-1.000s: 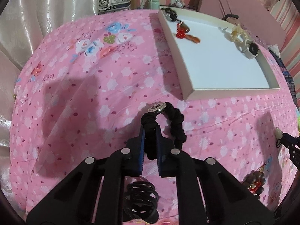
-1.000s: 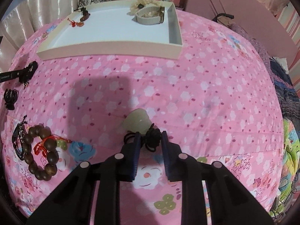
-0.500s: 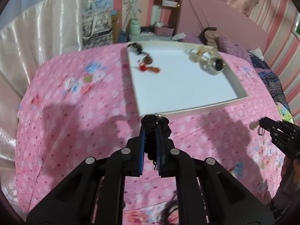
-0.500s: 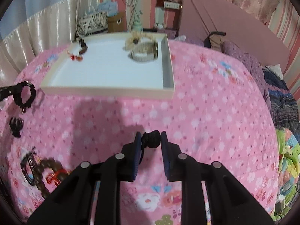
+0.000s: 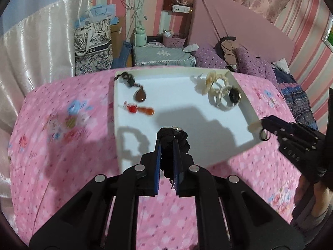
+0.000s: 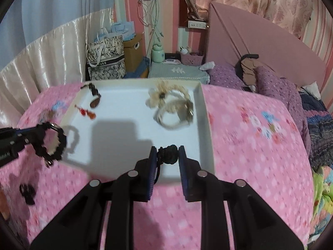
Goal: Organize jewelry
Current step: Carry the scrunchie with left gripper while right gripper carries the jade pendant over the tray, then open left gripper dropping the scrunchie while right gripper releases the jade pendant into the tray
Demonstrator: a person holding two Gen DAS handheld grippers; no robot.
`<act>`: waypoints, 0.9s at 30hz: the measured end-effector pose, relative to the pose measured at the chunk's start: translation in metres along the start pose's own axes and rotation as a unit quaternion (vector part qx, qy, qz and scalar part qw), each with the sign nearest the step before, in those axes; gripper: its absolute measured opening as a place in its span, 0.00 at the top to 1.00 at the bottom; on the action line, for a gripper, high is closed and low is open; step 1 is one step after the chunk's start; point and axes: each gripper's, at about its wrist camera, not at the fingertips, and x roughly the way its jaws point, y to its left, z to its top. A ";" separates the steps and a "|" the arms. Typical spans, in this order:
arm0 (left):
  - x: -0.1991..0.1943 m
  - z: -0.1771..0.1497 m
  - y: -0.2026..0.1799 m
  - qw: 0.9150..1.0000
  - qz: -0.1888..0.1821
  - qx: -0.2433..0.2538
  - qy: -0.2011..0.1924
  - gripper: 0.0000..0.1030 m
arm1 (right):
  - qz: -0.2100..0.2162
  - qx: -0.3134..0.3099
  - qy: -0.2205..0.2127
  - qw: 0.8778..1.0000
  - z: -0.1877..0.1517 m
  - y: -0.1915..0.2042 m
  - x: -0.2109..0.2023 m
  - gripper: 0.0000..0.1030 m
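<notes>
Bed (image 5: 62, 166): covered by a pink sheet printed with small white blossoms and a few larger blue and red flowers; blurred toward the near edge.

Tray (image 5: 120, 145): shallow white rectangular box with low walls, lying on the bed toward its far end.

Tray contents, left side: a dark cord with a brown teardrop pendant (image 5: 139, 96); beside it a small red and orange charm (image 5: 139, 109).

Tray contents, right corner: a cream fabric flower hair tie (image 6: 164, 94) touching a white-strapped wristwatch (image 5: 229, 99).

Left tongs (image 5: 168, 152): nearly closed, pinching a black ruffled scrunchie with a small silver ornament (image 5: 183, 140); held above the tray's near left part, its shadow falling on the white floor.

Right tongs (image 6: 168, 155): narrowly parted, clamped on a black knotted cord (image 6: 169, 154) bearing a pale cream pendant (image 5: 254, 126); held over the tray's near right edge.

Loose on the sheet, left of the tray in the right wrist view: a small black hair claw (image 6: 28, 191).

Room, beyond the bed: a grey-clothed bedside stand (image 5: 162, 55) carrying a pale green jar and a pink basket; a black-and-white patterned tote bag (image 5: 92, 45); a cardboard box (image 6: 133, 52); a cream satin curtain (image 5: 31, 62); pink striped wallpaper; a mauve padded headboard (image 5: 239, 33); purple dotted pillows (image 5: 249, 64).
</notes>
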 end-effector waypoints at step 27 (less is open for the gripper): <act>0.159 0.102 0.015 0.998 0.029 -0.026 0.043 0.92 | 0.008 0.018 0.038 0.999 0.098 0.023 0.161 0.80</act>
